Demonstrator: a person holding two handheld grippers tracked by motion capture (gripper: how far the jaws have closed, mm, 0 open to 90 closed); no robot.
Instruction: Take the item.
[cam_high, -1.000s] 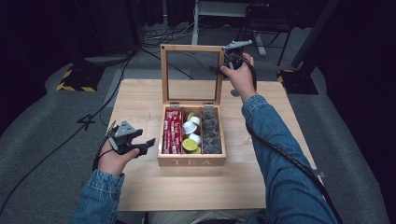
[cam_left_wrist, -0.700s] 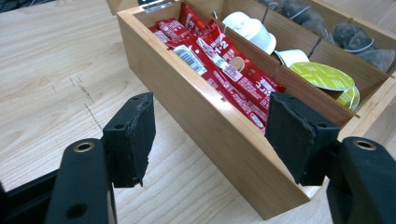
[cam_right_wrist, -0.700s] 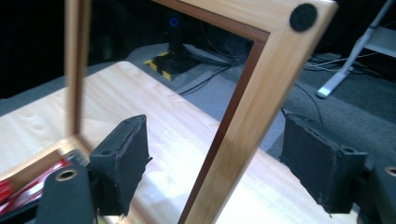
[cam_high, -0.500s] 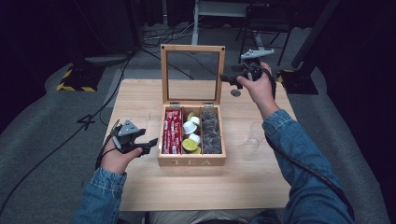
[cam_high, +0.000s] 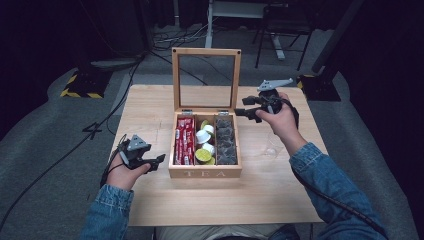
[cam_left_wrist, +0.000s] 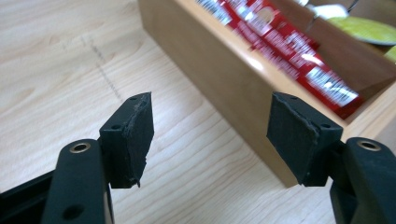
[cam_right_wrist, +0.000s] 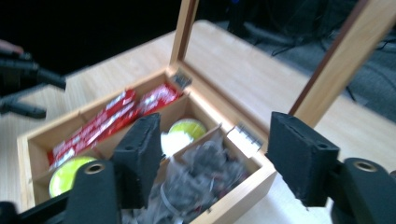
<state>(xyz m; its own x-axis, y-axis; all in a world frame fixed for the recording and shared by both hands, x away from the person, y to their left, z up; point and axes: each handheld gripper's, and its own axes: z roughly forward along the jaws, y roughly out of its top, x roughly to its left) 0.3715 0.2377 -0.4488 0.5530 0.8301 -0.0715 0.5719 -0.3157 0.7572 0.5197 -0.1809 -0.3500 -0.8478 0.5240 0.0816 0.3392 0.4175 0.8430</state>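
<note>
A wooden tea box (cam_high: 205, 173) is sitting mid-table on the pale wooden table (cam_high: 150, 105), its glass-paned lid (cam_high: 206, 51) standing upright along the box's 12 o'clock edge. Red sachets (cam_high: 184, 141) are filling the 9 o'clock compartment. White and yellow-green pods (cam_high: 204, 136) are lying in the middle one, and grey bags (cam_high: 225, 140) are crowding the 3 o'clock one. A yellow-and-black striped base (cam_high: 80, 85) is resting on the floor at the table's 10 o'clock.

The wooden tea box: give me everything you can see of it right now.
The wooden tea box sits mid-table, light wood, "TEA" lettered on its front wall. Its glass-paned lid stands upright, open on two metal hinges. Inside are three compartments: red packets on the left, green and white capsules in the middle, dark grey pouches on the right. Neither pair of tongs touches it: the left tongs wait beside its left wall, and the right tongs hover near its right rear corner.
</note>
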